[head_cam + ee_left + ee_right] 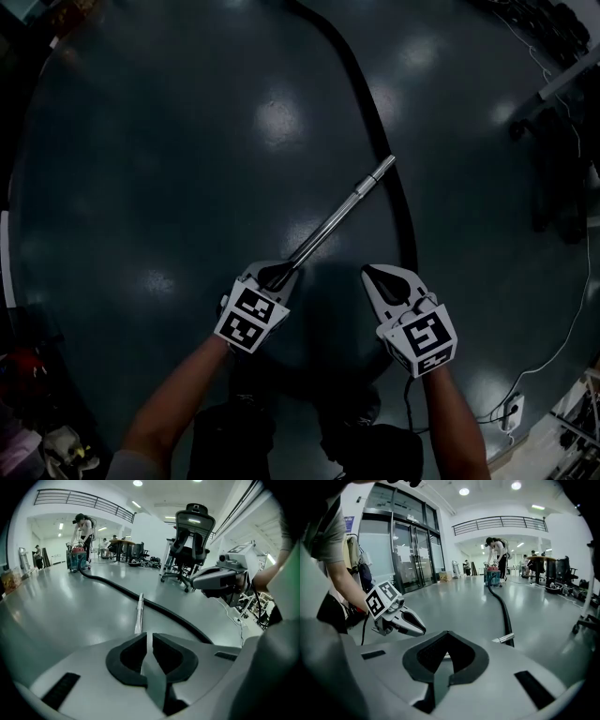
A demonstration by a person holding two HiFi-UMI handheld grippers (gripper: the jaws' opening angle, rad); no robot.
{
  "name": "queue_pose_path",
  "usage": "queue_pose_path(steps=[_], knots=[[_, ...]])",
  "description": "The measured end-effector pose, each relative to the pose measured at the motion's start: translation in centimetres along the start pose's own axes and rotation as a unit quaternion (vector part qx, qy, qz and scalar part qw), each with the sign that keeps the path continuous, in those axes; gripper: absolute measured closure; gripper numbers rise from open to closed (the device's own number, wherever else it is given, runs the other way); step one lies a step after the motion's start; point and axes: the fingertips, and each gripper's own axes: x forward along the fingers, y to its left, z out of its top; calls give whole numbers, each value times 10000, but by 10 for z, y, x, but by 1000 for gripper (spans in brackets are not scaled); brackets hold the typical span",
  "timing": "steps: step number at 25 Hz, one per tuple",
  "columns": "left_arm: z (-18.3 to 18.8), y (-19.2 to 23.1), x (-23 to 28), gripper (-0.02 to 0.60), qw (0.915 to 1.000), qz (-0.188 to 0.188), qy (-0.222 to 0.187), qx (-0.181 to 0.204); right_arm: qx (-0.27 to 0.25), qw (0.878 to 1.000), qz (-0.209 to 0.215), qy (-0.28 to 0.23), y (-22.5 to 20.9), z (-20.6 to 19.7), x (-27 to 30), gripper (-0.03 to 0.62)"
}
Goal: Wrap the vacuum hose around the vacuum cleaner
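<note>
A black vacuum hose (375,122) runs from the top of the head view down the dark floor and curves toward my right gripper (382,276). Beside it lies a metal wand (342,211), whose near end reaches my left gripper (274,275). Both grippers are shut and empty, low over the floor. In the left gripper view the wand (138,611) and hose (159,607) lie ahead of the jaws. The hose leads to the far vacuum cleaner (76,558), which has a person beside it. In the right gripper view I see the hose (502,606), the wand tip (504,639) and the vacuum cleaner (492,576).
An office chair (190,545) stands to the right of the hose. A thin white cable (562,328) and a plug strip (512,411) lie at the lower right of the floor. Dark equipment (553,178) stands at the upper right. Glass doors (408,555) are on the left.
</note>
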Motion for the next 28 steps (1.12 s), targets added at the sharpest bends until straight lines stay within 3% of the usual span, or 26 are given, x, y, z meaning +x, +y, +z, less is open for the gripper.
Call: queue_pose_path(steps=[4, 12, 18, 24, 28], knots=[[-39, 10, 46, 454, 9992, -228, 276, 168, -88, 9998, 127, 98, -10, -34, 37, 591], [-103, 37, 122, 360, 9955, -203, 760, 528, -67, 9989, 430, 170, -16, -90, 81, 591], [-131, 40, 146, 357, 9926, -282, 1033, 571, -242, 9976, 598, 236, -3, -112, 87, 591], [-135, 43, 159, 359, 9915, -162, 1078, 713, -33, 9982, 582, 122, -1, -125, 86, 591], [-137, 46, 158, 393, 9916, -7, 1213, 459, 159, 9983, 563, 58, -2, -128, 85, 591]])
